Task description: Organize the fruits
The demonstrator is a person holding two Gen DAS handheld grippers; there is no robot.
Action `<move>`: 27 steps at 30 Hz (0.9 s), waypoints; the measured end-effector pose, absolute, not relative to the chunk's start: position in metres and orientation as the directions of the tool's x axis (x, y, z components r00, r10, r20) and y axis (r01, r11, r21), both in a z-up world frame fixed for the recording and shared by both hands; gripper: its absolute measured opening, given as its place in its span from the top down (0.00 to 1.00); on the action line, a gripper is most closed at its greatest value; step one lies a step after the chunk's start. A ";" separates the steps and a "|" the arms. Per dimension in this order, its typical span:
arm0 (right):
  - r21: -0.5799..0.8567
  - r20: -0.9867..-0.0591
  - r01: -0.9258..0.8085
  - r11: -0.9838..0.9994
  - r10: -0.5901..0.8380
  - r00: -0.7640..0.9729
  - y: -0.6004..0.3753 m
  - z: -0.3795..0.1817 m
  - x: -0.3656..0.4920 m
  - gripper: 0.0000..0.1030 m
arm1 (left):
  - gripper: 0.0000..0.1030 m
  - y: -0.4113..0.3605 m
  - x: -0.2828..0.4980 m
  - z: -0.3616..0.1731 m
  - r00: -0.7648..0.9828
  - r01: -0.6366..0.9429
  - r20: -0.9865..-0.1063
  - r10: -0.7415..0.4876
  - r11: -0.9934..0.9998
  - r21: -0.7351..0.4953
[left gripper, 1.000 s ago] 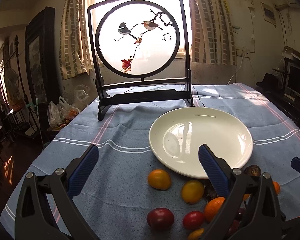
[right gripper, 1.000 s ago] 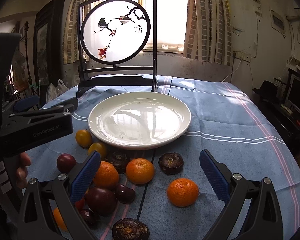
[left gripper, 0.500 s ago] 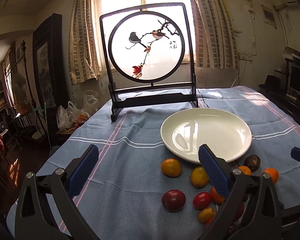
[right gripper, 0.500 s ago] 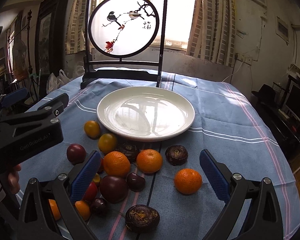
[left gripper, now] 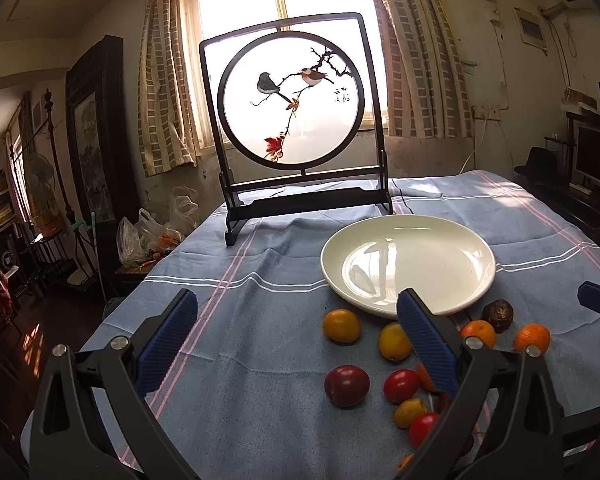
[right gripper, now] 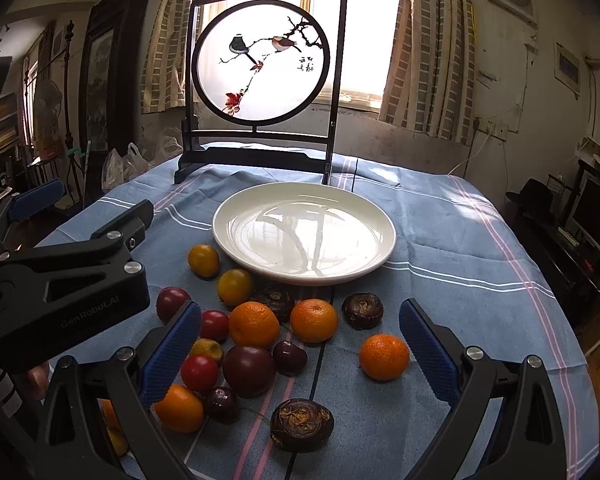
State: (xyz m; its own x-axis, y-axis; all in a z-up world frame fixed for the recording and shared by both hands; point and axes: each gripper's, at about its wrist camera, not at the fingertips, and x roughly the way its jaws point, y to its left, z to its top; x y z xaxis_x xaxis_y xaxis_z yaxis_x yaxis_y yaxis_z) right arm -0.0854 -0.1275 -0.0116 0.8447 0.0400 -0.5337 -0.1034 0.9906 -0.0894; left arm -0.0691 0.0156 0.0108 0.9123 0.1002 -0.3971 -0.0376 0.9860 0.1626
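Observation:
A white plate [left gripper: 480,248] [right gripper: 380,220] lies bare on the blue tablecloth. In front of it lie several loose fruits: oranges [right gripper: 384,356], yellow fruits [right gripper: 203,260], red and dark plums [left gripper: 346,385] [right gripper: 249,369], and brown wrinkled fruits [right gripper: 301,424]. My left gripper [left gripper: 296,344] is open and empty, above the cloth left of the fruits. My right gripper [right gripper: 300,352] is open and empty, above the fruit pile. The left gripper's body [right gripper: 60,280] shows at the left of the right wrist view.
A black-framed round bird screen [left gripper: 292,100] [right gripper: 262,60] stands at the table's far side behind the plate. Plastic bags [left gripper: 140,236] sit on a stand beyond the table's left edge. A monitor and hat [left gripper: 540,160] are at the right.
Both grippers have pulled back and risen, so the plate and fruits look farther away. Both stayed open and empty. The fruits have not moved.

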 end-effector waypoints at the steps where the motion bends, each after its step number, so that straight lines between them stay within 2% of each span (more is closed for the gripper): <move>1: -0.090 -0.535 -0.104 0.991 0.040 0.844 -0.127 -0.011 -0.085 0.04 | 0.05 0.015 -0.069 0.010 0.912 -0.036 -0.397 0.099 0.986 0.161; 10: -0.097 -0.541 -0.114 0.989 0.044 0.840 -0.129 -0.012 -0.088 0.04 | 0.05 0.013 -0.068 0.007 0.903 -0.011 -0.421 0.081 0.986 0.167; 16: -0.112 -0.591 -0.211 0.971 0.106 0.800 -0.144 -0.017 -0.103 0.04 | 0.05 0.025 -0.077 0.003 0.873 0.122 -0.488 -0.007 0.972 0.203; 22: -0.151 -0.692 -0.296 0.943 0.113 0.713 -0.165 -0.038 -0.127 0.04 | 0.05 0.038 -0.110 -0.022 0.756 0.365 -0.639 -0.145 0.903 0.227; 24: -0.162 -0.708 -0.315 0.935 0.112 0.697 -0.169 -0.045 -0.136 0.04 | 0.05 0.033 -0.125 -0.034 0.694 0.464 -0.690 -0.207 0.862 0.207; 27: -0.168 -0.724 -0.323 0.931 0.107 0.682 -0.171 -0.052 -0.142 0.04 | 0.05 0.021 -0.141 -0.052 0.624 0.541 -0.744 -0.239 0.819 0.190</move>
State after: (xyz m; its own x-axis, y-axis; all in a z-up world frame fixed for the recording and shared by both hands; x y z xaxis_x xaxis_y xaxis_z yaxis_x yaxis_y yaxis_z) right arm -0.1423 -0.1712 -0.0515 0.6817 0.1065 -0.7239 -0.3234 0.9313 -0.1675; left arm -0.1406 0.0205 -0.0518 0.6240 -0.2391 -0.7440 0.5409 0.8192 0.1904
